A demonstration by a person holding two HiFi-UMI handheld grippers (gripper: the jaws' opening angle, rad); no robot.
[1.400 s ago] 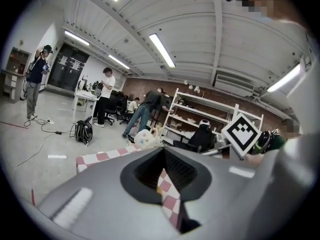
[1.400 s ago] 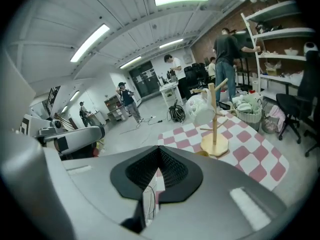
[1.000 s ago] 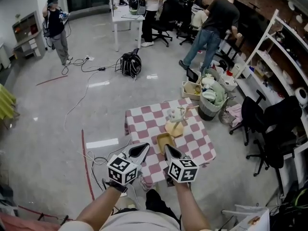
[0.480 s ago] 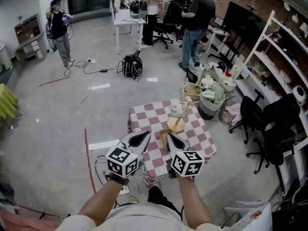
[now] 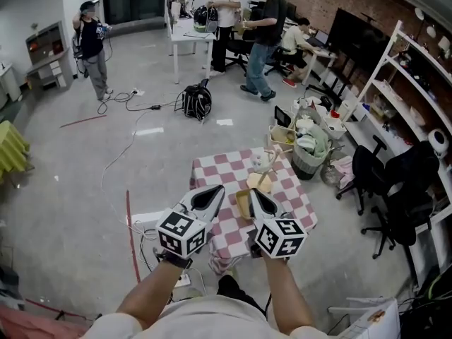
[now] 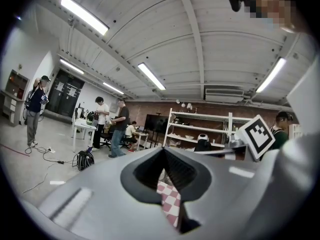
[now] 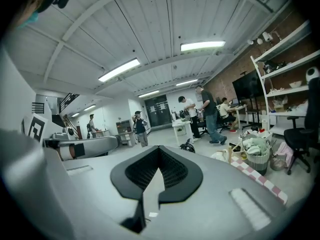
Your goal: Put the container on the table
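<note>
A small table (image 5: 219,171) with a red-and-white chequered cloth stands below and ahead of me. On it lies a tan open container (image 5: 241,203), its near part hidden behind my right gripper (image 5: 253,193). Beyond it are a yellow object (image 5: 258,182) and a white object (image 5: 263,162). My left gripper (image 5: 215,191) hovers over the table's near left edge. Both grippers are held high above the table, side by side, shut with nothing between them. In the left gripper view the shut left gripper (image 6: 164,151) shows only a sliver of chequered cloth. The right gripper (image 7: 159,151) points across the room.
A basket of clothes (image 5: 311,143) and a cardboard box (image 5: 282,134) sit right of the table. Black chairs (image 5: 371,171) and shelving (image 5: 417,83) line the right side. A backpack (image 5: 196,99) and cables lie on the floor. Several people stand by a white desk (image 5: 189,35).
Both grippers have lifted a little and drifted right, staying shut and empty. The container has stayed on the table. People at the back have walked to new spots.
</note>
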